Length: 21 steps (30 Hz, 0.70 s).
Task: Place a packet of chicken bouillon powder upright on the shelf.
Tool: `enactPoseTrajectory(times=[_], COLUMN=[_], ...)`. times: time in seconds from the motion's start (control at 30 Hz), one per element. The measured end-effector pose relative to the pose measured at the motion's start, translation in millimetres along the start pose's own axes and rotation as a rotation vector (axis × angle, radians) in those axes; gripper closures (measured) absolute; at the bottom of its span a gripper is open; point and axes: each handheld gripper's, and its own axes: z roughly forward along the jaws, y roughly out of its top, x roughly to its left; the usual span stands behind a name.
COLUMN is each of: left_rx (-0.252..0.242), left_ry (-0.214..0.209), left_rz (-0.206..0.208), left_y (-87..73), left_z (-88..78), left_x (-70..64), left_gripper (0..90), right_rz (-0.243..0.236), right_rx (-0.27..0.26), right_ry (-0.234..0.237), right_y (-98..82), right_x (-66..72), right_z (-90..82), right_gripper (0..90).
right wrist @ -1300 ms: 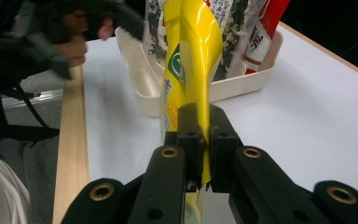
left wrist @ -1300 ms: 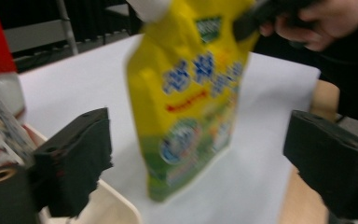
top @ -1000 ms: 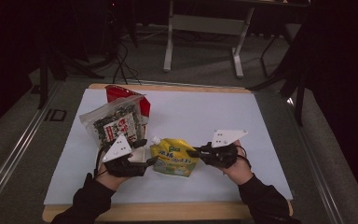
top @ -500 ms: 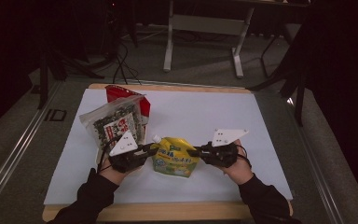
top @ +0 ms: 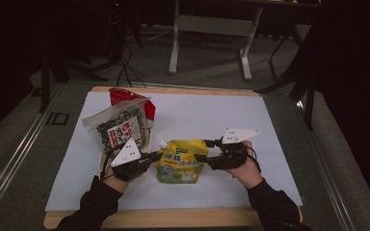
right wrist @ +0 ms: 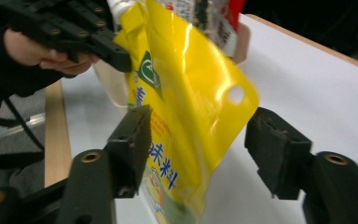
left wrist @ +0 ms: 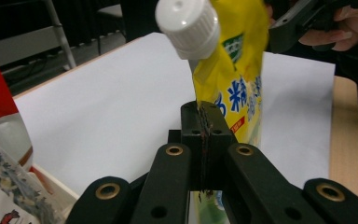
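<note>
One camera looks down from high up. Two ride close behind the jaws, facing the same yellow pouch (top: 179, 161) from opposite sides.

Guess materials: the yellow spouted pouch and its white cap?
Yellow spouted pouch: looks like glossy flexible plastic film; it shows bright glare streaks, creases and a punched hang hole. White ribbed screw cap: probably moulded rigid plastic, matte, with moulded vertical ridges around its side.

A wooden table (top: 173, 217) topped by a white sheet (top: 207, 115) stands on grey floor (top: 19, 159). Beyond the table, a pale metal stand (top: 209, 29) and black cables (top: 125, 67); behind these, darkness.
</note>
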Motion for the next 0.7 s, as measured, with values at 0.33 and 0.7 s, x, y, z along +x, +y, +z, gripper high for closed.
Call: enactPoseTrajectory(times=[0.33, 0.7], left_rx=[-0.003, 0.003], left_ry=[-0.012, -0.041], left_rz=[0.001, -0.048], left_y=[1.0, 0.4], left_z=[-0.5, -3.4], left_x=[-1.3, 2.3], left_gripper=[90.0, 87.4], right_rz=[0.005, -0.116], right_rx=[0.044, 0.092], right_ry=[0.081, 0.112], right_y=[-3.3, 3.7], right_x=[-1.0, 11.2], right_z=[8.9, 5.4], right_gripper=[62.9, 90.0])
